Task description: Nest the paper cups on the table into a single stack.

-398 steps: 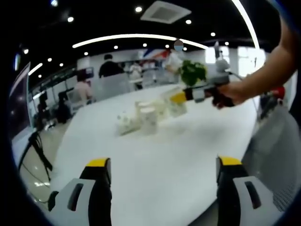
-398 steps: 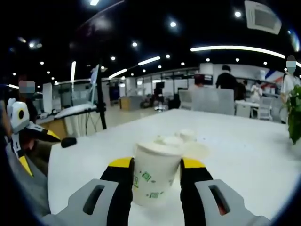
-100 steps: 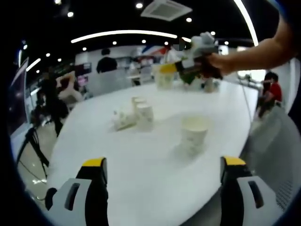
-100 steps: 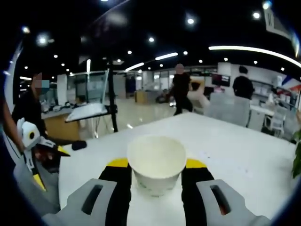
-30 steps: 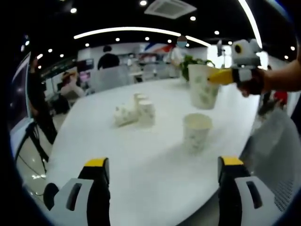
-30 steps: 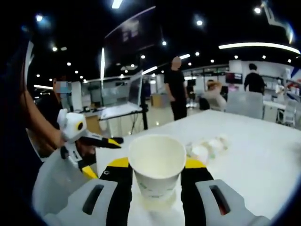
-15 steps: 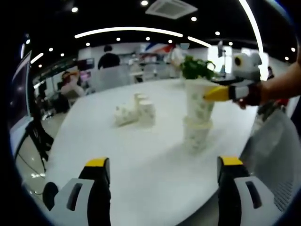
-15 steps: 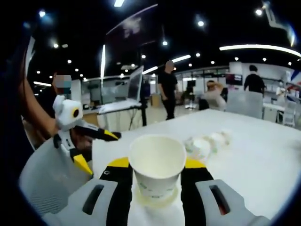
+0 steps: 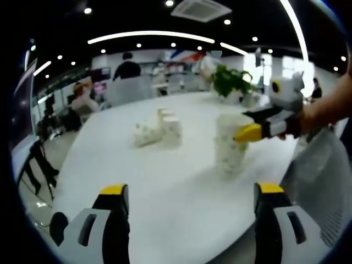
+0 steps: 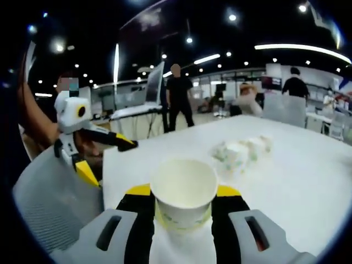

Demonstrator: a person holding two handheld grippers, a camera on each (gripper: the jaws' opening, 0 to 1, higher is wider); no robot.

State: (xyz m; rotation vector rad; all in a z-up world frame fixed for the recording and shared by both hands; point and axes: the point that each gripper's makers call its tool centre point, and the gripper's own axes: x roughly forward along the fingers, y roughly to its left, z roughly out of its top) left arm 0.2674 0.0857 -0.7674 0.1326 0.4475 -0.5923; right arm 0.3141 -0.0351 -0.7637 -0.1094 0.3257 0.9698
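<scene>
— So, where do the paper cups stand?

— In the right gripper view, one white cup [image 10: 183, 195] sits between the jaws of the right tool [image 10: 183, 206], which is closed on it, mouth up. The rim of a second cup shows just under it, so the held cup is nested into that one. In the left gripper view the same pair reads as a short stack [image 9: 229, 147] standing upright on the white surface [image 9: 165, 187], with the right tool [image 9: 247, 132] coming in from the right and its yellow tip against the stack's upper part.

— And the other cups?

— A loose cluster of cups [image 9: 157, 132] is farther back on the surface, well apart from the stack; at least two stand upright, and something lies on its side to their left, too blurred to tell what. The right gripper view shows that cluster [image 10: 242, 151] beyond the held cup.

— What about the left tool?

— The left tool [image 9: 187, 220] has its jaws spread wide with nothing between them, low over the near edge of the surface. In the right gripper view it [image 10: 91, 148] appears at the left, held by a hand, just off the surface's edge.

— Anything around?

— A green plant [image 9: 231, 81] is at the far end of the surface, and several people are behind it in an office hall.
</scene>
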